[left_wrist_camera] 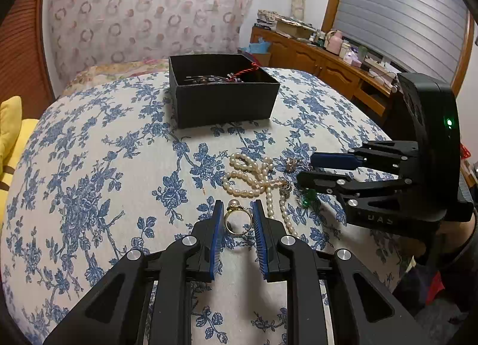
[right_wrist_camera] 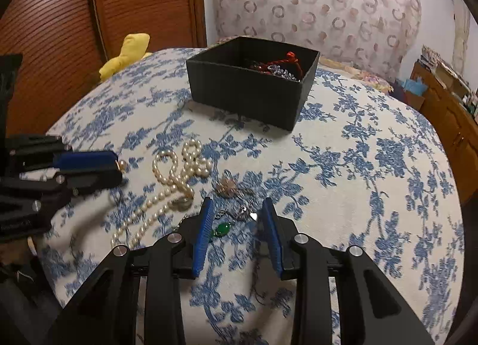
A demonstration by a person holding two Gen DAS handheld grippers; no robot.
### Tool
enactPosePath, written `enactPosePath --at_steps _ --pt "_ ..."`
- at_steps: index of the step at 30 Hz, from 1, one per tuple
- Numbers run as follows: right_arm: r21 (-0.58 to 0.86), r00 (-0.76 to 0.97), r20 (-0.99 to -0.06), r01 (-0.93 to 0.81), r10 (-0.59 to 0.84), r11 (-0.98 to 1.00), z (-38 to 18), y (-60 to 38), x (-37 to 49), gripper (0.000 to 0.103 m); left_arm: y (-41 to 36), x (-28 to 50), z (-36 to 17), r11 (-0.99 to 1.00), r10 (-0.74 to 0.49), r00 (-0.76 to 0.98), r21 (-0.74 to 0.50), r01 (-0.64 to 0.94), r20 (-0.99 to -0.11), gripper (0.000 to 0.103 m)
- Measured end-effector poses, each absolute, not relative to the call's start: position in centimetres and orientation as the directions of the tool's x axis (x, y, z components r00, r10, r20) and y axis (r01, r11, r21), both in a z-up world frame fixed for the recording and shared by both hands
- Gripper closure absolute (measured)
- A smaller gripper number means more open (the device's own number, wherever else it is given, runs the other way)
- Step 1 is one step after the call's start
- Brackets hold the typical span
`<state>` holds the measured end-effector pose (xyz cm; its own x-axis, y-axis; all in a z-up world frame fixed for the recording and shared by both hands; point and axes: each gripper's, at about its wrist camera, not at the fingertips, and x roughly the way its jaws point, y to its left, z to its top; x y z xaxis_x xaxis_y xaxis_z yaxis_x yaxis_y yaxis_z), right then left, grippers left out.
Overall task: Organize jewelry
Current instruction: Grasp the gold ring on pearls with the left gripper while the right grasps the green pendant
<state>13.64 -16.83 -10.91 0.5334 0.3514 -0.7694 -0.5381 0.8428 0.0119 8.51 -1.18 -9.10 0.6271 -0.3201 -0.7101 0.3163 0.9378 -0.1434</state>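
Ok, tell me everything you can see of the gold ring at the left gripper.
The ring is a thin gold-coloured band topped by a single pale pearl in a small ornate setting. It stands upright, pearl uppermost, between the blue pads of the left gripper, which clamp its sides. It sits just in front of the pearl necklace over the floral cloth. Whether it touches the cloth is unclear.

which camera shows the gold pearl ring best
The left wrist view: the gold ring sits sharp and whole between the left gripper pads. The right wrist view shows only a small gold glint at that gripper's tip.
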Motion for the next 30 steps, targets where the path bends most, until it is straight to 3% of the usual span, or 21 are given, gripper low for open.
enactPosePath --at_steps 8,12,30 --pt "-0.002 0.525 -0.784 -0.536 0.331 0.845 -10.9 -18.6 13.1 0.068 -1.2 8.4 -9.1 0.938 -0.322 0.63 -0.146 0.315 -0.706 0.085" --pt "-0.006 0.515 -0.783 -0.567 0.349 0.824 -10.9 -18.0 12.7 0.087 -1.4 8.4 -9.1 0.936 -0.326 0.628 -0.147 0.32 -0.706 0.085" --pt "-0.025 0.604 -0.686 -0.575 0.405 0.817 -6.3 -19.1 12.8 0.088 -1.3 9.3 -6.9 0.936 -0.327 0.668 -0.134 0.324 -0.668 0.085"
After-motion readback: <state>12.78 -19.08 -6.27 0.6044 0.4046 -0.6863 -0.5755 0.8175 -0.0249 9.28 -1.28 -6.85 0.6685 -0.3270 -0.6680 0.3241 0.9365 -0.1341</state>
